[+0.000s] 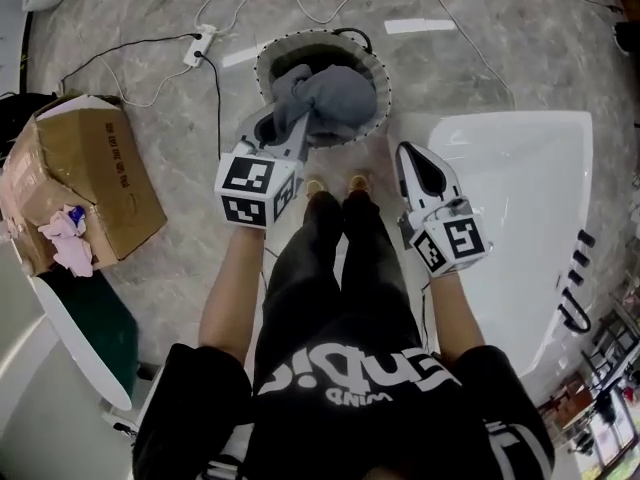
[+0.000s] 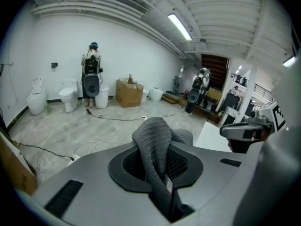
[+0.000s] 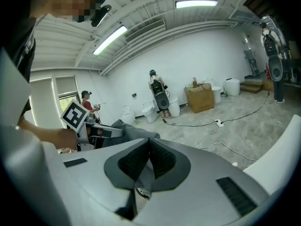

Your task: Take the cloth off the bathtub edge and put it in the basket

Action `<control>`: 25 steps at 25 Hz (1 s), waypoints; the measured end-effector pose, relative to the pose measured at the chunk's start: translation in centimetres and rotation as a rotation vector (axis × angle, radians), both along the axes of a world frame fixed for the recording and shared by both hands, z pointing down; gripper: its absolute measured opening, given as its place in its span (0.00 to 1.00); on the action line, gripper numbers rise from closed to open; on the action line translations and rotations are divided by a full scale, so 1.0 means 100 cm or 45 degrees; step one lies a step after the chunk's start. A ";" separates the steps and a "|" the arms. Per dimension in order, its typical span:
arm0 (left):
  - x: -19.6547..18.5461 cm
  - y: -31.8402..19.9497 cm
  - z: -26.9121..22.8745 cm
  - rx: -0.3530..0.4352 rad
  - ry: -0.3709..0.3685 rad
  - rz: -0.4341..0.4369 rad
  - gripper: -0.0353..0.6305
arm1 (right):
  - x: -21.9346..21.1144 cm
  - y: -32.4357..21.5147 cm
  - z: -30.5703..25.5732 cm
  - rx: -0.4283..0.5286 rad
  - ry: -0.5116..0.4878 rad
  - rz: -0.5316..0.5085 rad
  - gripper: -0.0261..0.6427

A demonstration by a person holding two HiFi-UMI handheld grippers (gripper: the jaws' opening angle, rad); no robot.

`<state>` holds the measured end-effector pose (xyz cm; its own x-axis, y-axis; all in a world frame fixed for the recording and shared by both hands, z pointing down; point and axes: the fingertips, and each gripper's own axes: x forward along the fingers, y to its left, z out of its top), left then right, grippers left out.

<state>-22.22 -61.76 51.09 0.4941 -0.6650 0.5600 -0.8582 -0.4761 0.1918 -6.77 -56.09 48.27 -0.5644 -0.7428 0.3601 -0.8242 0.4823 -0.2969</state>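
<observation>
Gripping the grey knitted cloth (image 1: 330,98), left tongs (image 1: 285,133) hold it over the round grey basket (image 1: 268,60); right tongs (image 1: 418,158), closed empty, hover alongside.

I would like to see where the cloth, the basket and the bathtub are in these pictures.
cloth (image 1: 335,98), head view, on its grey bunched middle.
basket (image 1: 266,55), head view, on its upper left rim.
bathtub (image 1: 520,188), head view, on its bare white surface.

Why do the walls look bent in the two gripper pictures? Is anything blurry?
Left gripper view: the wide-angle lens curves the wall and ceiling, the corners go black, the cloth looks sharp. Right gripper view: same bending, the lamp glares. Head view: even light, floor only slightly bowed.
</observation>
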 end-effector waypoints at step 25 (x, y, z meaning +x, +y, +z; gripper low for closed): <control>-0.005 -0.020 0.114 -0.065 0.013 -0.195 0.38 | -0.017 0.010 0.093 -0.172 -0.014 -0.067 0.06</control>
<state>-22.70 -63.80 62.53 0.3951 -0.7036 0.5907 -0.9178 -0.3293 0.2217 -8.50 -55.06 57.54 -0.6060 -0.6571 0.4484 -0.7950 0.4800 -0.3710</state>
